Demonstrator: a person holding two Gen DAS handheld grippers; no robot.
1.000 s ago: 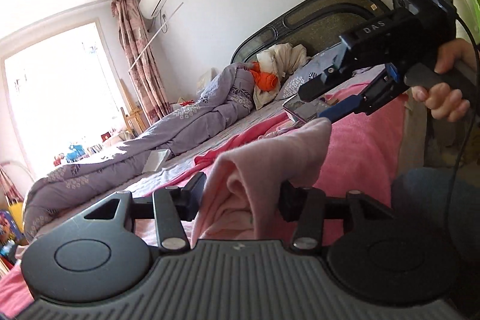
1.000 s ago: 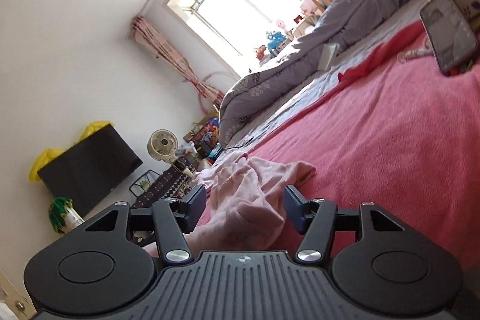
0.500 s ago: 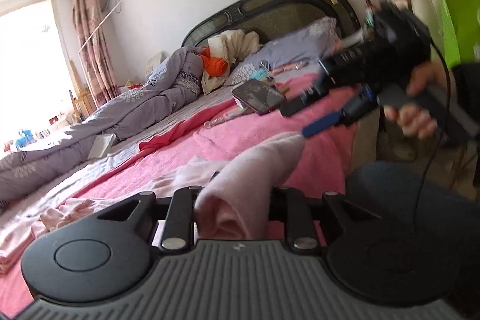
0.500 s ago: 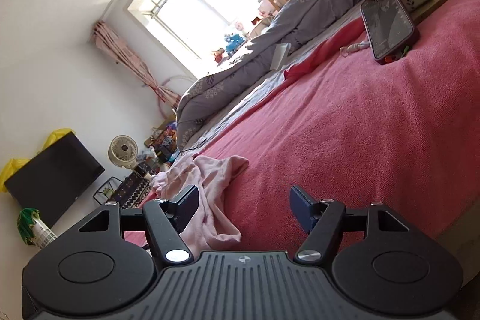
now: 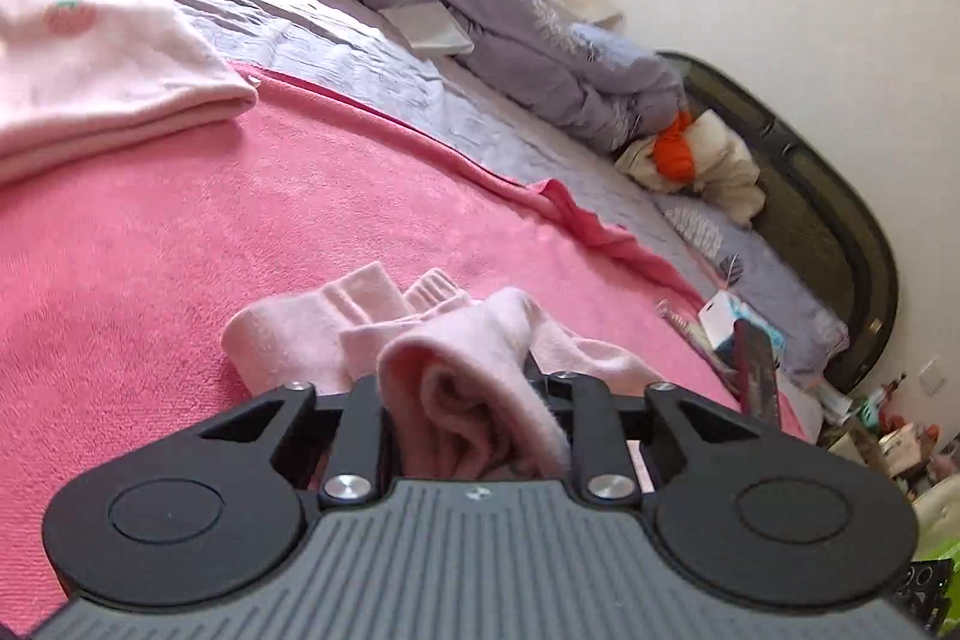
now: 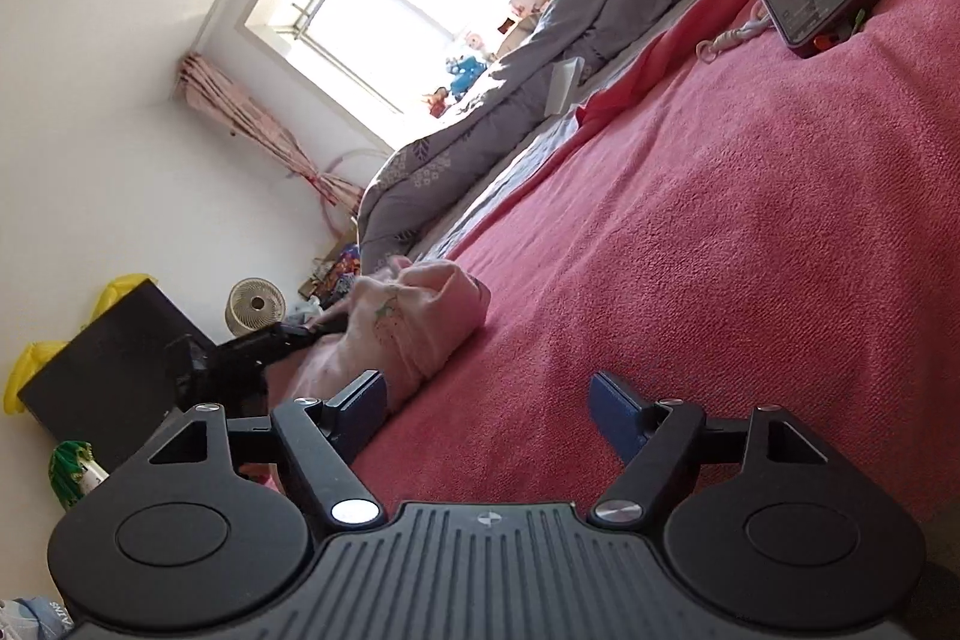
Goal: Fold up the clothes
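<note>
pink garment (image 5: 474, 370) sits bunched on the red blanket (image 5: 180, 220), one fold of it clamped between the narrow jaws of the left gripper (image 5: 474, 400). right gripper (image 6: 486, 400) hangs wide with nothing in it, its jaws having just been opening above bare blanket beside the bundle. to fold well, i'd judge the left should lay its pinched edge flat over the rest before letting go, while the right smooths or pins the far side. fingertips of the left are buried in cloth; how many layers they hold is unclear.
</note>
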